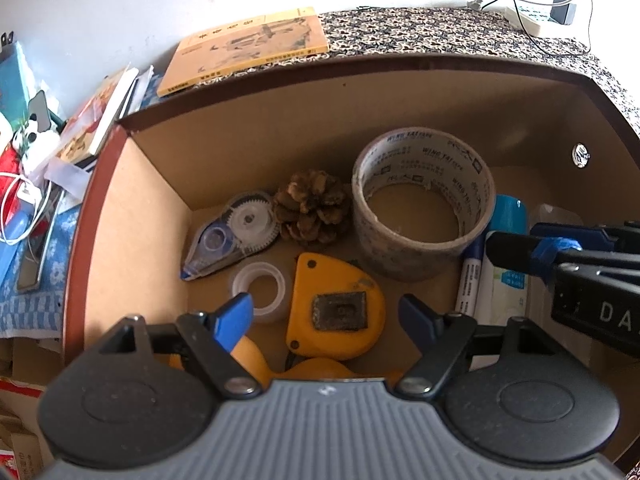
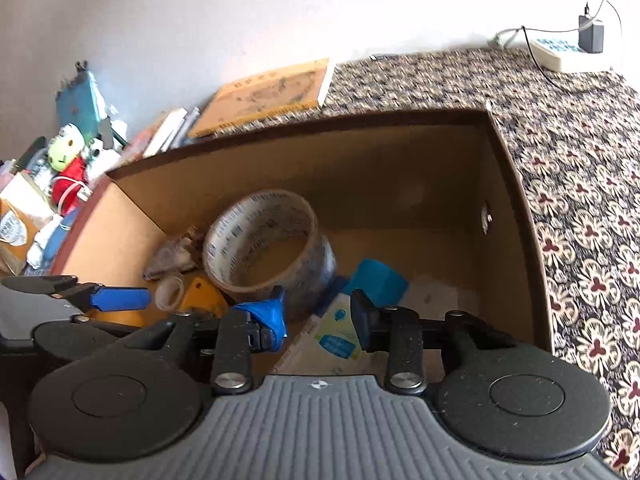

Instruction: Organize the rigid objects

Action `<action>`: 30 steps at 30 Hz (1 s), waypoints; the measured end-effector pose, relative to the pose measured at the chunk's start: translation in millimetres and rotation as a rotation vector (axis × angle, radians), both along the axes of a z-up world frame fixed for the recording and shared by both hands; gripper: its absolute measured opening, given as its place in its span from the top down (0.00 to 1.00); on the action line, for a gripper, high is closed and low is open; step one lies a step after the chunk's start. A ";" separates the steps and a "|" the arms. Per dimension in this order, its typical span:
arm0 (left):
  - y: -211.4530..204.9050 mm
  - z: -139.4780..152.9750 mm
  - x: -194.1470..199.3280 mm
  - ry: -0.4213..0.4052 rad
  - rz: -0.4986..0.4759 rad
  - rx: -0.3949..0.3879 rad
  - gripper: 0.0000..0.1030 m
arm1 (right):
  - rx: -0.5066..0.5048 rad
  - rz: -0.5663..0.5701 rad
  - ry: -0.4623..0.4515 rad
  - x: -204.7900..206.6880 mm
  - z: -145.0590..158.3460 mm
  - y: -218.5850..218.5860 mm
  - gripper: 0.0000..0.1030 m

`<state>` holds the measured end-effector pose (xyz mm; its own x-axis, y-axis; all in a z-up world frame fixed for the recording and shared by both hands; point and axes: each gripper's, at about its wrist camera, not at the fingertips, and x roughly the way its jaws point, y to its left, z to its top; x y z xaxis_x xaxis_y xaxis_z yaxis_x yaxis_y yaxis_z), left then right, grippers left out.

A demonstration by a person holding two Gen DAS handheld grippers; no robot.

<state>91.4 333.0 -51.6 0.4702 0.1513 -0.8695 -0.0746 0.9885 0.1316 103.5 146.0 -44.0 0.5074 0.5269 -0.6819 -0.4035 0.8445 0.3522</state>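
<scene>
A brown cardboard box [image 1: 360, 92] holds a big tape roll [image 1: 424, 204], a pine cone [image 1: 310, 206], a correction tape dispenser [image 1: 236, 232], a small clear tape roll [image 1: 260, 290], a yellow tape measure [image 1: 336, 308], a marker [image 1: 472, 276] and a white bottle with a blue cap [image 1: 506, 256]. My left gripper [image 1: 326, 316] is open and empty above the tape measure. My right gripper [image 2: 318, 318] is open and empty over the bottle [image 2: 340, 332], next to the big roll [image 2: 268, 240]; it also shows at the right edge of the left wrist view [image 1: 560, 248].
The box [image 2: 516, 184] stands on a patterned cloth [image 2: 580, 200]. A yellow book [image 1: 248, 46] lies behind it. Books, toys and cables [image 1: 36, 152] clutter the left side. A power strip with a charger [image 2: 568, 50] sits at the back right.
</scene>
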 end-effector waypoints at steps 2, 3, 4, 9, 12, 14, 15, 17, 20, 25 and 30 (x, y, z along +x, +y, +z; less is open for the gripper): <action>1.0 1.9 -0.6 -0.022 -0.004 -0.004 0.22 | -0.001 -0.005 -0.019 -2.8 1.4 0.2 0.81; 1.9 2.3 -0.2 -0.029 -0.003 -0.004 0.21 | -0.009 -0.011 -0.026 -3.9 1.9 1.0 0.81; 2.2 2.5 -0.9 -0.032 -0.001 -0.006 0.21 | -0.020 -0.017 -0.031 -4.7 2.6 2.4 0.81; 0.9 3.2 -4.1 -0.048 -0.003 0.001 0.21 | -0.043 -0.044 -0.057 -6.4 4.0 3.9 0.80; 0.1 3.7 -4.5 -0.057 0.002 0.005 0.21 | -0.064 -0.053 -0.076 -9.4 4.2 4.9 0.80; 0.0 3.8 -6.1 -0.062 0.007 0.006 0.21 | -0.073 -0.052 -0.087 -10.5 4.5 5.5 0.80; -0.3 4.0 -6.7 -0.068 0.007 0.010 0.21 | -0.073 -0.048 -0.090 -10.1 4.4 5.6 0.79; 0.1 4.1 -6.5 -0.071 0.008 0.012 0.21 | -0.071 -0.047 -0.083 -8.3 3.8 4.8 0.79; 1.4 4.3 -5.9 -0.068 0.016 0.010 0.19 | -0.074 -0.058 -0.090 -10.8 4.4 5.5 0.79; 0.1 4.3 -8.3 -0.071 0.012 0.017 0.17 | -0.075 -0.056 -0.103 -14.0 4.4 5.9 0.79; 0.5 4.3 -6.9 -0.077 0.015 0.022 0.15 | -0.053 -0.062 -0.113 -14.8 4.6 4.4 0.79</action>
